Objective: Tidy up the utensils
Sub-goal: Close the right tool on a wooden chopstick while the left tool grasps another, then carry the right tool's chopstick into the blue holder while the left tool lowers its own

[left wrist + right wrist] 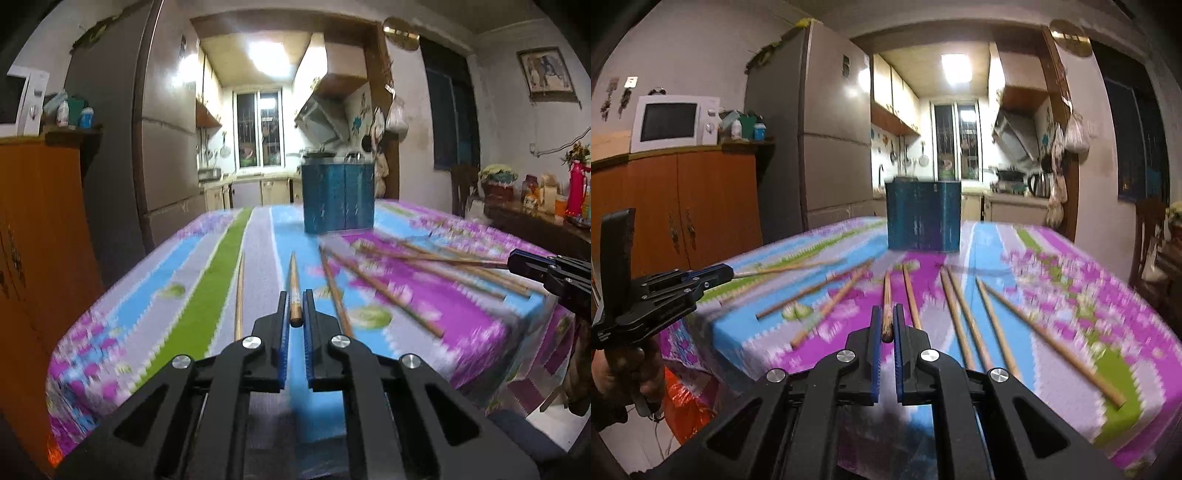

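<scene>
Holding one chopstick in each set of tongs, both lifted clear of the cloth: this reads as the pick-up step done, transfer to the holder pending.

Landmark for all positions: dark blue rectangular holder (pixel 338 199), upright at the far middle of the tabletop (pixel 221 295), its faces streaked and matt, top open as far as the blur allows.

Left to right:
- Left tongs (pixel 295 306): clenched on the thick butt end of a slim brown wooden chopstick (pixel 294 284), whose taper points toward the holder from the near side. Blue ribbed pads press on both flanks of it.
- One loose chopstick (pixel 240 295) lies near-left of the holder, beside the held one. More loose chopsticks (pixel 964 321) lie fanned on the cloth on the near side of the holder, some crossing; count unclear through motion blur.
- Right tongs (pixel 886 321): likewise clenched on the butt end of a second wooden chopstick (pixel 887 306), tip aimed at the holder.

Materials: chopsticks are round, smooth, tapered wood, likely to roll or pivot in a pinch near one end. The cloth is striped purple, blue, green and grey with a floral print, soft and draped over the tabletop edge. Tongs are black rigid plastic with silver screws.

Next move, judged: carry both sticks forward to the holder, tip them toward vertical and drop them tip-down through the opening. Risk: a long stick swinging in the grip and striking the rim.
</scene>
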The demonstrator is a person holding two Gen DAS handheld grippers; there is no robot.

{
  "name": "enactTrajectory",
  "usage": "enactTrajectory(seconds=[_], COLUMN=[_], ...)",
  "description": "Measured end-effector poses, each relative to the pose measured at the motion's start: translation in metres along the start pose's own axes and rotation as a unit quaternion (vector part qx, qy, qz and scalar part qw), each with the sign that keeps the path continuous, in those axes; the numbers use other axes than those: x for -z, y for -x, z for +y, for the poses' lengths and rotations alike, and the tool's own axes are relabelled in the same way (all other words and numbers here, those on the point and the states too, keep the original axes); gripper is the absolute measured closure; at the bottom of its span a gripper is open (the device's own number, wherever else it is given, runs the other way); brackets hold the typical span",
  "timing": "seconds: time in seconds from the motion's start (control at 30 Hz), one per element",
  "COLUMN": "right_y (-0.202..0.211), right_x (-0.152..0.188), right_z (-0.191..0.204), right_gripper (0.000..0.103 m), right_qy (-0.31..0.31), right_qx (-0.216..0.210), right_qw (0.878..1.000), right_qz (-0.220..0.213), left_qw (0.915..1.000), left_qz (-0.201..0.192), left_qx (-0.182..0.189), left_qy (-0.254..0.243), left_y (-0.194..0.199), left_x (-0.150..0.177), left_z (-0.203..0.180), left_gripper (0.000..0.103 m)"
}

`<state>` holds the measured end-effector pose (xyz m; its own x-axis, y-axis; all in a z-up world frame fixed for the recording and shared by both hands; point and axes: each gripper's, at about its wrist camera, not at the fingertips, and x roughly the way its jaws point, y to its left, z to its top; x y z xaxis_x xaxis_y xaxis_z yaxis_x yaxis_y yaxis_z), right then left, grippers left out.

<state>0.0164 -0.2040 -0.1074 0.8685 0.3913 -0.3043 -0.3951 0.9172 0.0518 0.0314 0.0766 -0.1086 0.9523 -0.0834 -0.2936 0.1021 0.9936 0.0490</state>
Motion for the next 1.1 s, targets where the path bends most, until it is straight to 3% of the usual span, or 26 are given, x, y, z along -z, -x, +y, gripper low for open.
enactTrajectory(seconds=[0.23,0.4,0.57,0.87,1.1], right_y=[0.018,0.006,-0.022,-0.054,-0.060], right_x=[-0.062,-0.117,-0.154,-0.199,-0.248], right_z=[0.005,-0.001,-0.012,-0.021,-0.029], right_gripper=[0.096,0.096,0.096,0.096,0.096], right_qy=[0.046,0.069,0.064,0.047,0.043], right_qx=[-0.005,-0.015,-0.036,-0.060,-0.055], right_qw=[0.997,0.993,0.994,0.995,0.995], right_qz=[-0.068,-0.094,-0.084,-0.065,-0.069], left_qw=[0.9978,0.9948,0.9951,0.9972,0.9959], left_qz=[-0.065,-0.097,-0.086,-0.052,-0.072], left_qx=[0.009,0.012,0.021,0.038,0.041], left_qy=[-0.012,-0.029,-0.044,-0.039,-0.035], left_y=[0.007,-0.005,-0.034,-0.065,-0.064], left_x=[-0.060,-0.109,-0.151,-0.183,-0.225], left_z=[0.001,-0.001,-0.004,-0.003,0.000], left_gripper=[0.097,0.097,0.097,0.097,0.097])
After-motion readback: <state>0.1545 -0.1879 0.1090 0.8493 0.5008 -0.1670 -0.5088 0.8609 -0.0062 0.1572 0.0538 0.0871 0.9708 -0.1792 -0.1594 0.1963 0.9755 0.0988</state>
